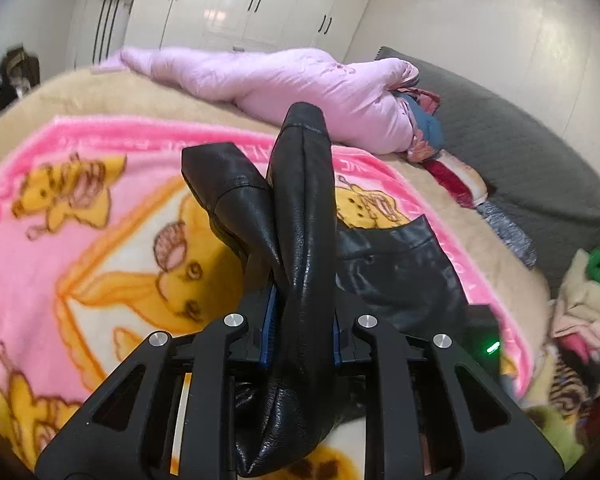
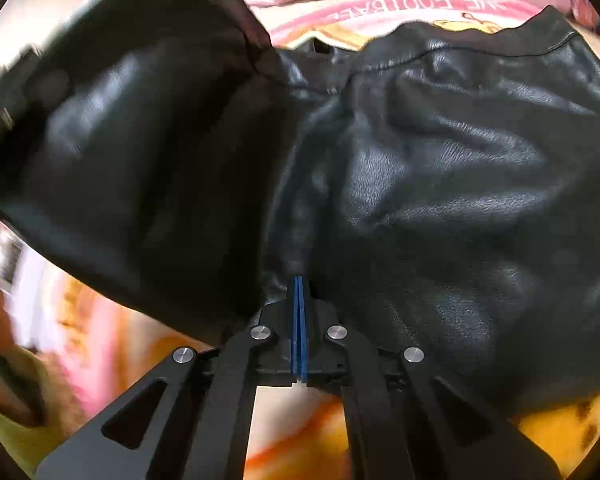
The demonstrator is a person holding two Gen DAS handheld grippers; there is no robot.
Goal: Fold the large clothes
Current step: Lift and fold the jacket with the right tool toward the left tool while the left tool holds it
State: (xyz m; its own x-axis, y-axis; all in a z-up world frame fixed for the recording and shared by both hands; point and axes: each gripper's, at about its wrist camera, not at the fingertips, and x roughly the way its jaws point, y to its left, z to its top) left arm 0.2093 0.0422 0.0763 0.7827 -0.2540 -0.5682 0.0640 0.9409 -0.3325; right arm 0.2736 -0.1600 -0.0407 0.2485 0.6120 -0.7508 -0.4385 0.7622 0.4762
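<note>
Fold step in hand: left tool [image 1: 302, 320] and right tool [image 2: 299, 320] each clamped on black leather jacket [image 2: 440, 168], part-lifted over blanket-covered bed [image 1: 100, 208]; next, lay lifted flap squarely.

I see open blanket [image 1: 100, 216] to my left — the pink jacket [image 1: 300, 80] and clothes pile [image 1: 580, 320] block far and right.

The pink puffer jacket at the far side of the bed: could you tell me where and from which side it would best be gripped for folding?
Judging by its pose, grip the pink puffer jacket at its thin, flat end on the left, coming from the near-left over the cartoon blanket. Its right end is bunched against other clothes, and the left hand-held gripper is shut on the black leather garment.
</note>
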